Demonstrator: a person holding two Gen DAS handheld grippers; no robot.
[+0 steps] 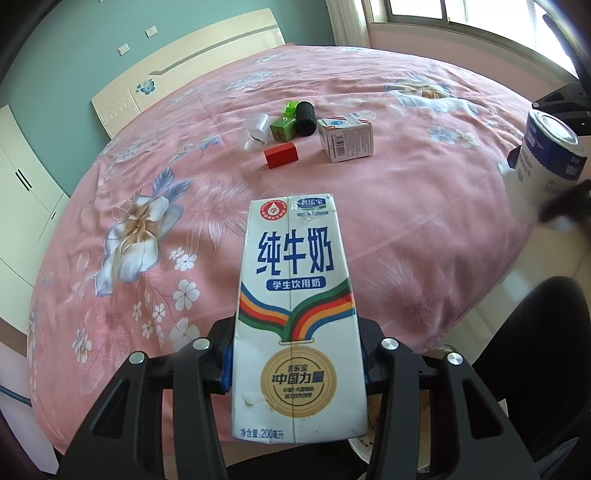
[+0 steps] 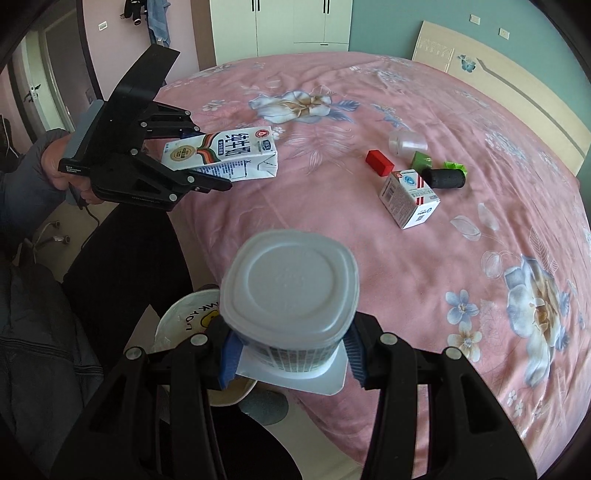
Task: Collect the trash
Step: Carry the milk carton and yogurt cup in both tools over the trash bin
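My left gripper [image 1: 297,369] is shut on a white milk carton [image 1: 295,295] with blue lettering, held above the near edge of the pink floral bed [image 1: 147,221]. The right wrist view shows the same left gripper [image 2: 210,155] and milk carton [image 2: 229,155] at the left. My right gripper [image 2: 291,354] is shut on a white yoghurt cup [image 2: 291,291], bottom towards the camera. That cup [image 1: 550,155] shows at the right edge of the left wrist view. On the bed lie a red block [image 2: 378,162], a clear plastic cup [image 2: 406,142], a green box [image 2: 421,160], a black cylinder [image 2: 445,178] and a white box [image 2: 410,197].
A white bag-lined bin [image 2: 184,317] stands on the floor beside the bed, below my right gripper. A person's hand [image 2: 55,173] holds the left gripper, dark trousers [image 2: 122,258] beneath it. The headboard [image 2: 498,74] and white wardrobes [image 2: 280,22] bound the bed's far sides.
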